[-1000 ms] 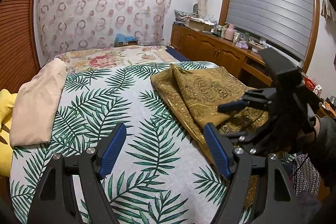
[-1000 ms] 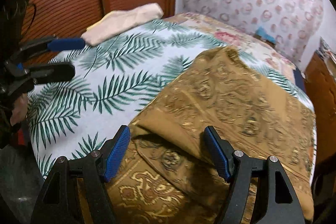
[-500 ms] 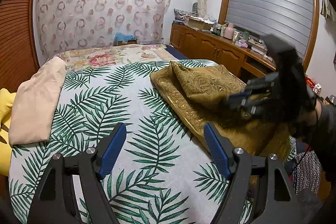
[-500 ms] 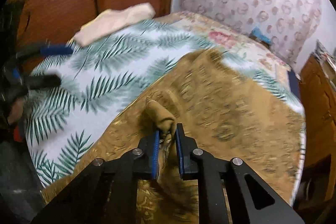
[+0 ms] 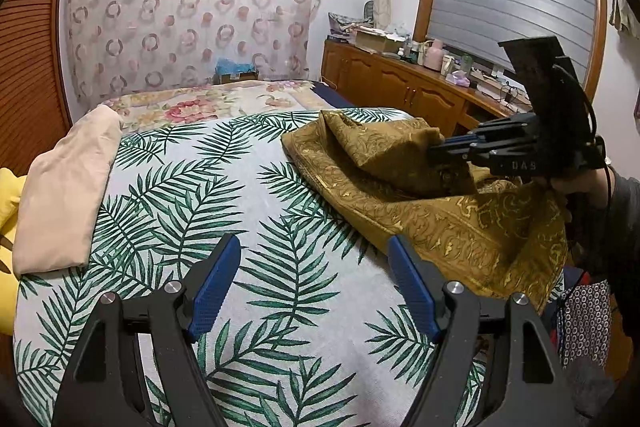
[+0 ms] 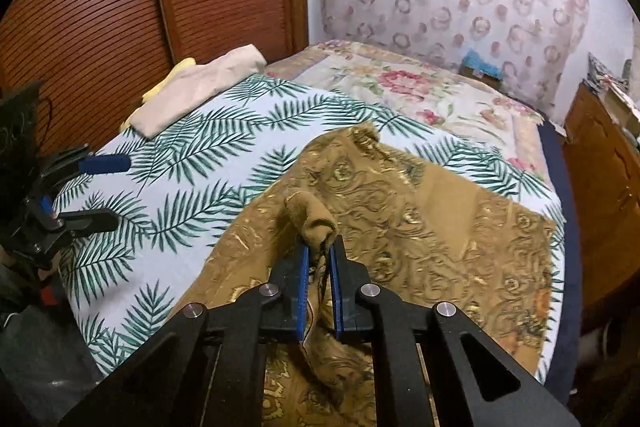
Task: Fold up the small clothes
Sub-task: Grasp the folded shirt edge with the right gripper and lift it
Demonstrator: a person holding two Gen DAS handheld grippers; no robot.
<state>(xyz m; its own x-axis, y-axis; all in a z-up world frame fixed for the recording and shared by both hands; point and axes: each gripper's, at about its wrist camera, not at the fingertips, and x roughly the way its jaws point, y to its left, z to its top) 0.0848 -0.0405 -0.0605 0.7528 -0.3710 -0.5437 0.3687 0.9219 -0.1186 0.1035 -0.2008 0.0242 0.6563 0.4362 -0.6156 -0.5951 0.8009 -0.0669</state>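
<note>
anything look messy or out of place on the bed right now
Only the gold patterned cloth: it lies rumpled, one edge hanging over the bed's near side, a bunched fold pinched in the closing right tool. The beige folded garment sits neatly at the far edge. Nothing looks spilled or damaged.

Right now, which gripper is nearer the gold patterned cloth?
Right. The right gripper pinches a fold of the gold patterned cloth, its fingers closing on it. The left gripper hangs open over the leaf-print sheet, beside it.

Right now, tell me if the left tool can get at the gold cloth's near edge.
Probably yes: the left tool is open, and only bare leaf-print sheet lies before the gold cloth, whose other part the right tool pinches.
</note>
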